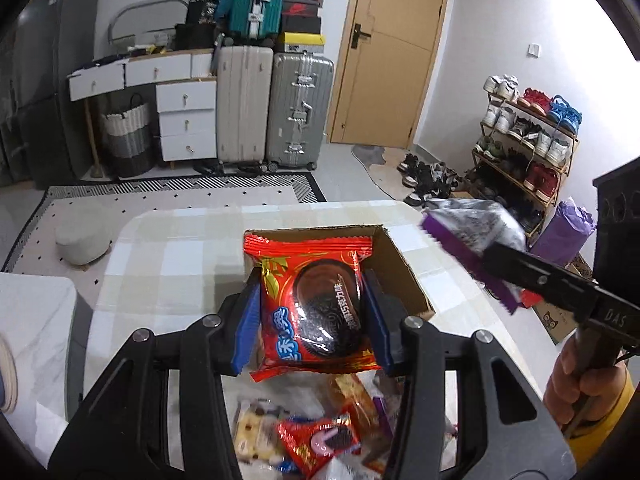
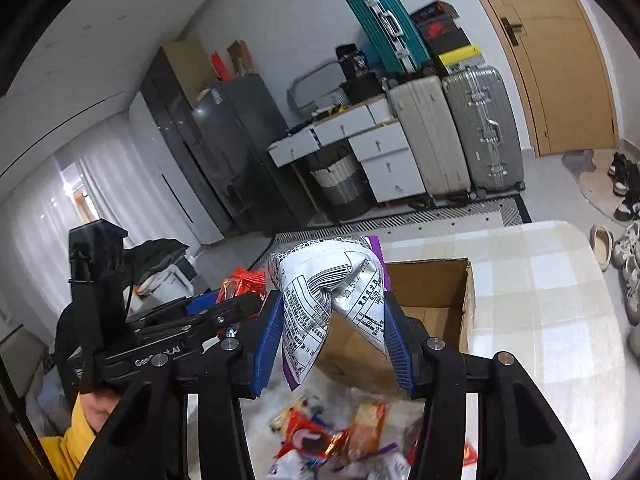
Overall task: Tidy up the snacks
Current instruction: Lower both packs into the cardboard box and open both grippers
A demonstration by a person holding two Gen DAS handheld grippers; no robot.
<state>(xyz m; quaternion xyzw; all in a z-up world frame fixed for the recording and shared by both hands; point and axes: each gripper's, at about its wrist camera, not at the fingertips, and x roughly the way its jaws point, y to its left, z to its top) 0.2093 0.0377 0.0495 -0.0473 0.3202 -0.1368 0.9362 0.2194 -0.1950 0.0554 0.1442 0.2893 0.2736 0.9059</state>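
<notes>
Left gripper (image 1: 312, 312) was clamped on a red cookie packet (image 1: 316, 304), pinched flat between both blue pads at frame centre. Loose snack pile (image 1: 320, 432) lay blurred below it at bottom centre. Open cardboard box (image 1: 404, 276) sat just behind the packet on the checked table (image 1: 168, 256).

Right gripper (image 2: 332, 328) was gripping a white-and-purple snack bag (image 2: 328, 304), crumpled between its pads at frame centre, in front of the box's left wall. Suitcases (image 1: 276, 108) stood at upper centre.
</notes>
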